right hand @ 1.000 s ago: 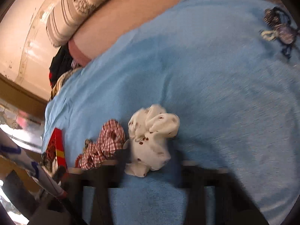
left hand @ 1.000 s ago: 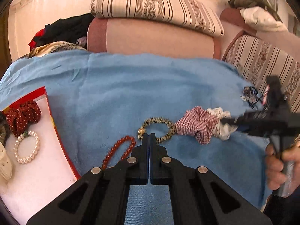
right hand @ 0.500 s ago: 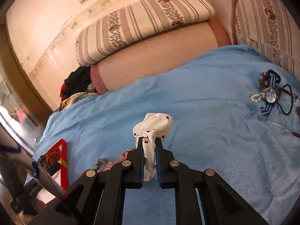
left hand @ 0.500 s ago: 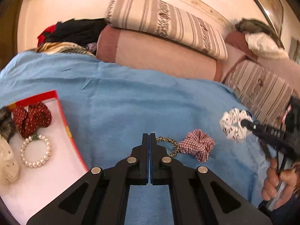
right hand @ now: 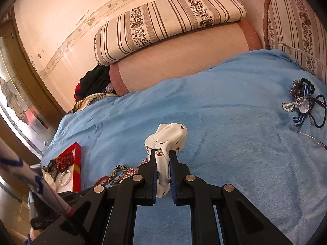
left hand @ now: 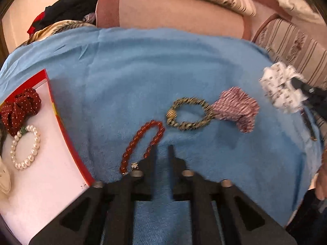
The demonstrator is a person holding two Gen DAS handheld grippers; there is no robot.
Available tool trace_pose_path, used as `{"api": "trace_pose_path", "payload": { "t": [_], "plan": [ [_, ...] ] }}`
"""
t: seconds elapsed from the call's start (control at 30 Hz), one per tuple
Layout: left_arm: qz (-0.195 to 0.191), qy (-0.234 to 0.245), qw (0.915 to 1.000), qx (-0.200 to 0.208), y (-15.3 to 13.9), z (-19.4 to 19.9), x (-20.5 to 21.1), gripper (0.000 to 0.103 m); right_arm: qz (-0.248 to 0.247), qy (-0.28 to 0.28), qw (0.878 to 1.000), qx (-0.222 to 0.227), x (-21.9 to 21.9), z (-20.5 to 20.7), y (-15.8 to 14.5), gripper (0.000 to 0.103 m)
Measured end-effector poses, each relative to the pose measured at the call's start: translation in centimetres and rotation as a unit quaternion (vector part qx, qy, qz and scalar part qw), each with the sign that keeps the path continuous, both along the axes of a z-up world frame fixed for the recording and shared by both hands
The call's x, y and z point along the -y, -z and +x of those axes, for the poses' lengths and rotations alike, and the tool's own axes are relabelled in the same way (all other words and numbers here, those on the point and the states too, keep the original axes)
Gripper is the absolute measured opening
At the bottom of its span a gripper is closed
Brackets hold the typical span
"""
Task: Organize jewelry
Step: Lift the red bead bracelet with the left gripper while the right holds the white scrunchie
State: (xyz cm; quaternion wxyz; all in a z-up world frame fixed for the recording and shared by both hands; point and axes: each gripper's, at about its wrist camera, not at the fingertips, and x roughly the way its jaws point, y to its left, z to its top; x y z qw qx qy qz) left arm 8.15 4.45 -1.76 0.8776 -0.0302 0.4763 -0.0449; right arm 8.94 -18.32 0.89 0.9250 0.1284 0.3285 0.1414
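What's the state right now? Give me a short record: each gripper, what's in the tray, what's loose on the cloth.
left gripper: jaws just opened, nothing between them, beside the red bead bracelet
right gripper: shut on the white spotted scrunchie
tray: dark red scrunchie, pearl bracelet
loose on blue cloth: red bead bracelet, leopard hair tie, checked scrunchie

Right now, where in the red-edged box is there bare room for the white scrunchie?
Red-edged box: bare white floor below the pearl bracelet, along the red edge. Its upper-left corner is crowded by the red dotted scrunchie and pearls. The right gripper grips the white scrunchie.
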Motion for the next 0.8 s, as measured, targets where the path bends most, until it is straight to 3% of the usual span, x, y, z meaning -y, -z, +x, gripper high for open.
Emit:
{"api": "trace_pose_path", "payload": {
  "t": [0.1, 0.27, 0.37, 0.5, 0.57, 0.7, 0.8],
  "plan": [
    [0.029, -0.002, 0.9995, 0.011, 0.3, -0.1, 0.4, 0.042, 0.002, -0.004, 1.0, -0.001, -0.1, 0.0, 0.0, 0.012],
    [0.035, -0.001, 0.9993, 0.01, 0.6, -0.1, 0.4, 0.041, 0.006, -0.007, 1.0, -0.001, 0.0, -0.2, 0.0, 0.012],
    [0.038, -0.001, 0.9992, 0.011, 0.9, 0.2, 0.4, 0.038, 0.008, -0.009, 1.0, -0.002, -0.1, -0.1, 0.0, 0.012],
    [0.08, -0.007, 0.9965, 0.021, 1.7, 0.6, 1.2, 0.026, 0.007, -0.012, 1.0, -0.001, -0.3, -0.2, 0.0, 0.012],
    [0.092, -0.021, 0.995, 0.032, 1.7, 0.6, 1.3, 0.007, 0.006, -0.015, 1.0, -0.003, -0.4, -0.2, 0.1, 0.012],
    [0.06, -0.027, 0.9961, 0.059, 0.2, -0.3, 0.9, 0.007, 0.008, -0.015, 1.0, -0.002, -0.3, -0.2, 0.1, 0.012],
    [0.016, -0.022, 0.997, 0.072, -0.9, -0.6, 0.3, 0.007, 0.011, -0.013, 1.0, 0.003, -0.1, -0.4, -0.1, 0.012]
  ]
}}
